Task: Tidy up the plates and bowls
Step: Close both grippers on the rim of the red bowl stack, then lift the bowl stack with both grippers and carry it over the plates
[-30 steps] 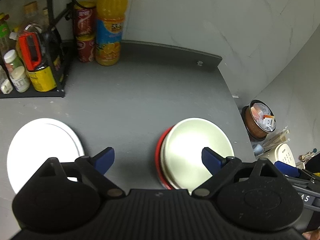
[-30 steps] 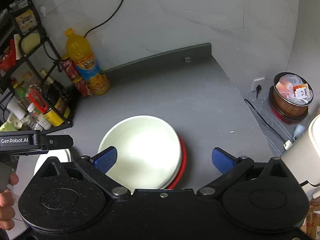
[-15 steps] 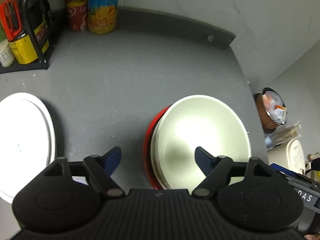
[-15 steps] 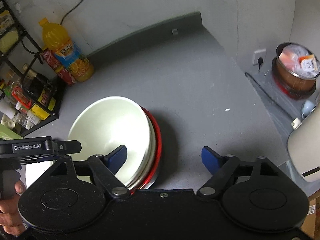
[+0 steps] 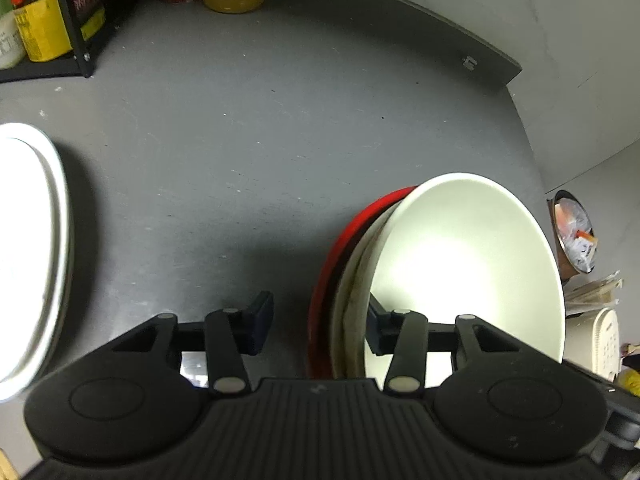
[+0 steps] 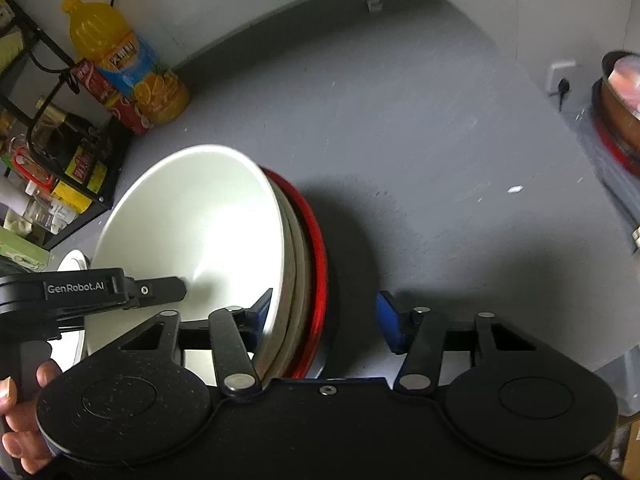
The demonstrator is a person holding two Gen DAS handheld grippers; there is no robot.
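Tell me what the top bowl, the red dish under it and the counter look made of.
Top bowl: probably glazed ceramic, glossy with a bright glare. Red dish: shiny rim, plastic or glazed ceramic, unclear. Counter: matte grey, faintly speckled, possibly stone or laminate.

Ahead of you the grey tabletop (image 5: 256, 148) lies open between the white plate (image 5: 36, 248) on your left and the stack of bowls (image 5: 460, 264) on your right. That stack fills the ground between both claws: the left claw (image 5: 318, 326) straddles its near-left rim, the right claw (image 6: 324, 320) its right rim, each spread wide. The back-left corner is closed off by the black rack (image 6: 68, 152), the red cans (image 6: 116, 100) and the orange juice bottle (image 6: 128, 68). To the right of the stack the tabletop runs free to its edge.
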